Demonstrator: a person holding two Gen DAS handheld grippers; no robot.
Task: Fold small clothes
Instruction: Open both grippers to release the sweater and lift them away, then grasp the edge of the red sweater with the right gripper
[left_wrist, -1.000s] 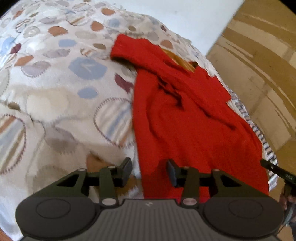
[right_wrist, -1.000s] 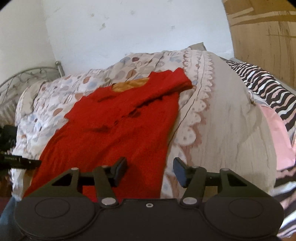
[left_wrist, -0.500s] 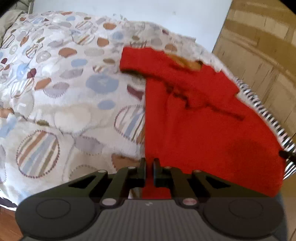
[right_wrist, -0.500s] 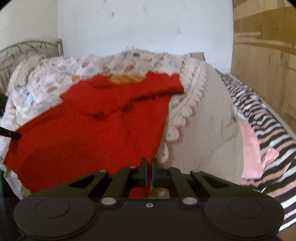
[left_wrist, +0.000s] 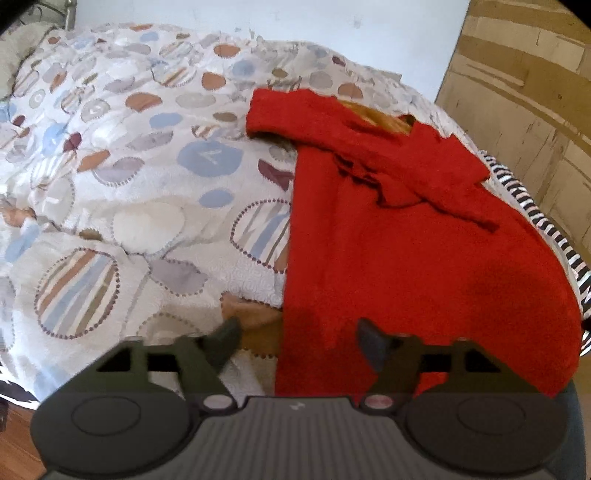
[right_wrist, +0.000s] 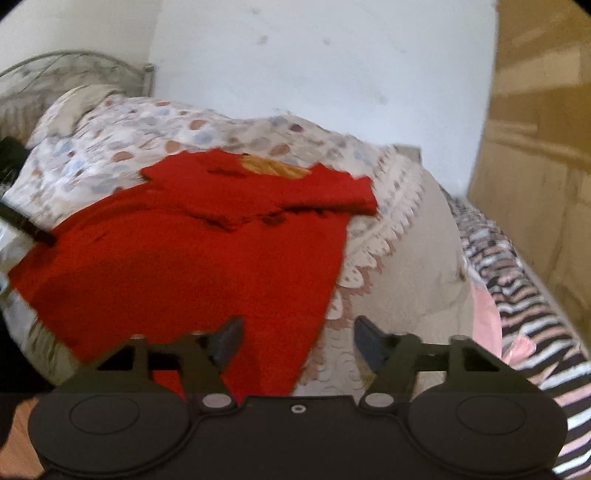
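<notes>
Red knitted sweater (left_wrist: 424, 258) spread flat on the bed, over a quilt printed with blue, brown and striped circles (left_wrist: 147, 166), lower hem hanging just over the near edge of the bed. Both sleeves folded inward across the chest, crossing just below the collar. Orange-yellow lining (left_wrist: 376, 118) showing in the neck opening, toward the far edge by the white wall (right_wrist: 314, 74).

Left claw (left_wrist: 297, 341) over the near edge of the bed at the sweater's left hem corner, jaws opening and already wide apart. Left finger (left_wrist: 225, 339) over the quilt just beside the red fabric, right finger over the sweater itself; cloth lying between them, pads not pressing on it, nothing held.

Right claw (right_wrist: 297, 339) at the opposite hem corner, jaws likewise opening and wide. Left finger (right_wrist: 229, 339) over the red hem, the other over the pale scalloped border of the quilt (right_wrist: 373, 258); sweater edge between them, not gripped. Right wrist view blurred.

Black-and-white striped blanket (right_wrist: 535, 317) with a pink patch along the right edge of the bed, beside a wooden panel (right_wrist: 535, 147). Metal bed frame (right_wrist: 74, 62) at the far left corner.
</notes>
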